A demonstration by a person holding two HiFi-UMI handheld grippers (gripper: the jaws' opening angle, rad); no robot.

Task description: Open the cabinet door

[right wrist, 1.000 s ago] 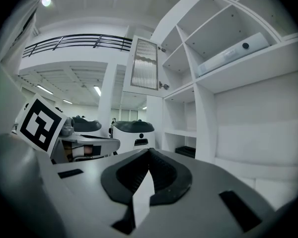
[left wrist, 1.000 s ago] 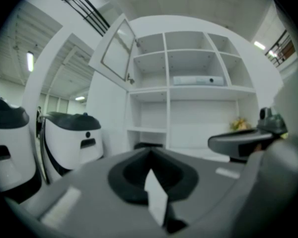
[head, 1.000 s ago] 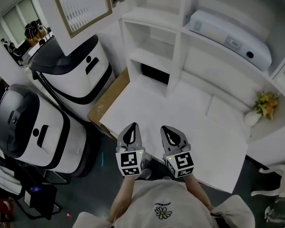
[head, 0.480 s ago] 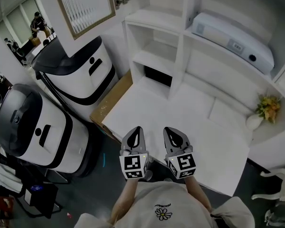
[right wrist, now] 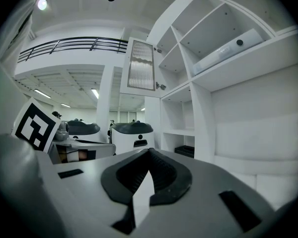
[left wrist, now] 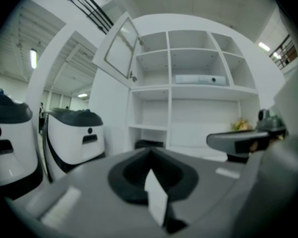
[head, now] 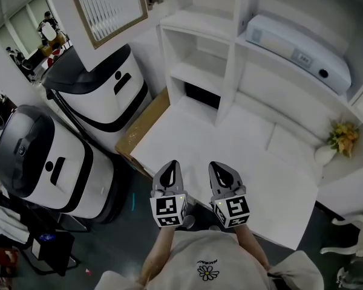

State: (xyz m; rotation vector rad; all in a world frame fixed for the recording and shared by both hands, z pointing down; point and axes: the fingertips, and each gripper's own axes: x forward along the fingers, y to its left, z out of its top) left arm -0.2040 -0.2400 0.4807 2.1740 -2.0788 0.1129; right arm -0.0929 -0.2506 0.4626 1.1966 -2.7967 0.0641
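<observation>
The cabinet door (head: 106, 8), a wood-framed panel of ribbed glass, stands swung out from the white shelving at the upper left. It also shows as the cabinet door (left wrist: 120, 48) in the left gripper view and the cabinet door (right wrist: 140, 66) in the right gripper view. My left gripper (head: 168, 165) and right gripper (head: 218, 167) hang side by side close to my body, over the near edge of the white counter (head: 230, 144). Both are far from the door. The left gripper (left wrist: 150, 150) and right gripper (right wrist: 149, 150) have their jaws together, with nothing between them.
Two white-and-black machines (head: 100, 92) (head: 39, 159) stand at the left of the counter. A white device (head: 296, 44) lies on an upper shelf, a dark box (head: 201, 95) sits in a lower compartment, and a vase of flowers (head: 336, 141) stands at the right. People stand far off at the upper left.
The head view has shifted slightly. Both grippers stay side by side, shut, in the same place over the counter's edge.
</observation>
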